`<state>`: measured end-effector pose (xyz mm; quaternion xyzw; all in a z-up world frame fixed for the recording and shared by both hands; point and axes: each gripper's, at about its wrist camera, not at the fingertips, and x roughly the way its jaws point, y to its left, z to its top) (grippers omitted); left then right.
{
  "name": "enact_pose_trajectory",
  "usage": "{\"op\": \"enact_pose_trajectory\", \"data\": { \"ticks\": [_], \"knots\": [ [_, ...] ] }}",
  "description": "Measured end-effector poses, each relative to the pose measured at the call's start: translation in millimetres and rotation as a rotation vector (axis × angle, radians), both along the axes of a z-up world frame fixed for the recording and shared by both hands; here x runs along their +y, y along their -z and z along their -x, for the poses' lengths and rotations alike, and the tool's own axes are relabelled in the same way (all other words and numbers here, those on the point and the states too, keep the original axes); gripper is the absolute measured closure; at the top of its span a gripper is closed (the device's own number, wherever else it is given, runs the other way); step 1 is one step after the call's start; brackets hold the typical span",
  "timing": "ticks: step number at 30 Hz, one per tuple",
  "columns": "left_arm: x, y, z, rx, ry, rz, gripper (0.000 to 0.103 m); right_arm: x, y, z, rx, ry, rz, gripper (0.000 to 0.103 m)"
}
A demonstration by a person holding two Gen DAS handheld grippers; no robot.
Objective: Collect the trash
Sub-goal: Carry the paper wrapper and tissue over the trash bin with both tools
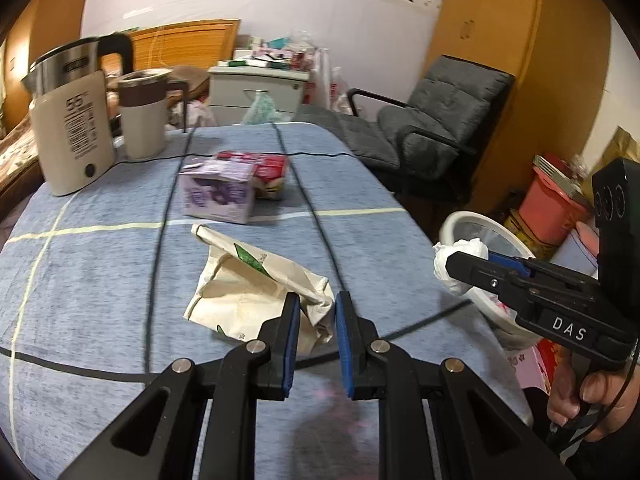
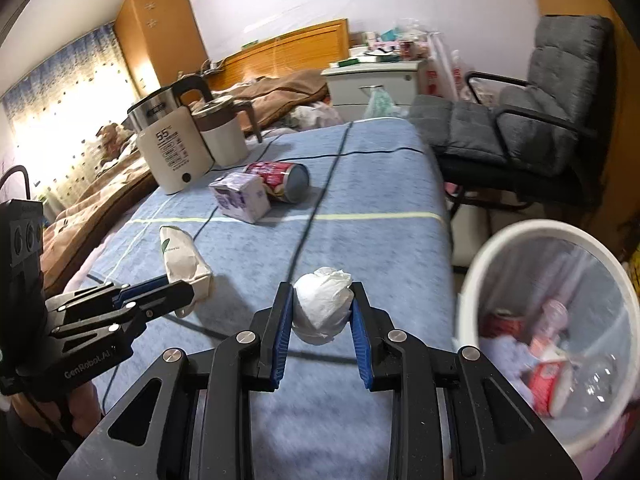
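Note:
My left gripper (image 1: 317, 304) is shut on the near corner of a crumpled cream paper bag (image 1: 248, 288) lying on the blue tablecloth (image 1: 100, 280). My right gripper (image 2: 322, 300) is shut on a white crumpled tissue ball (image 2: 323, 306), held near the table's right edge; it shows in the left wrist view (image 1: 460, 264) over the bin. A white trash bin (image 2: 520, 240) with several pieces of trash inside stands right of the table. A purple carton (image 2: 240, 196) and a red can (image 2: 280, 180) lie mid-table.
A white kettle (image 2: 172, 152) and a cream mug (image 2: 224, 136) stand at the table's far left. A grey armchair (image 2: 520, 128) stands beyond the right edge. A bed (image 2: 100, 200) lies left of the table. A pink bin (image 1: 552, 208) is at far right.

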<state>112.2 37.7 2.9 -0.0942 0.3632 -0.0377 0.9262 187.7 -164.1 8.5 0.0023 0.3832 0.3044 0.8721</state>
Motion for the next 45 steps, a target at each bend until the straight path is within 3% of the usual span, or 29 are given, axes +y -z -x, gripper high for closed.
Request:
{"op": "enact_pose_trajectory", "data": {
  "ticks": [23, 32, 45],
  "knots": [
    [-113.8, -23.6, -26.0, -0.049, 0.247, -0.016, 0.084, -123.6, -12.6, 12.0, -0.038, 0.235, -0.017, 0.074],
    [-158.6, -20.7, -45.6, -0.048, 0.357, -0.004, 0.084, -167.8, -4.6, 3.1, -0.022, 0.334, -0.013, 0.074],
    [-196.2, -1.3, -77.9, -0.015, 0.453, 0.020, 0.084, -196.1, 15.5, -24.5, 0.019, 0.402, -0.004, 0.074]
  ]
}}
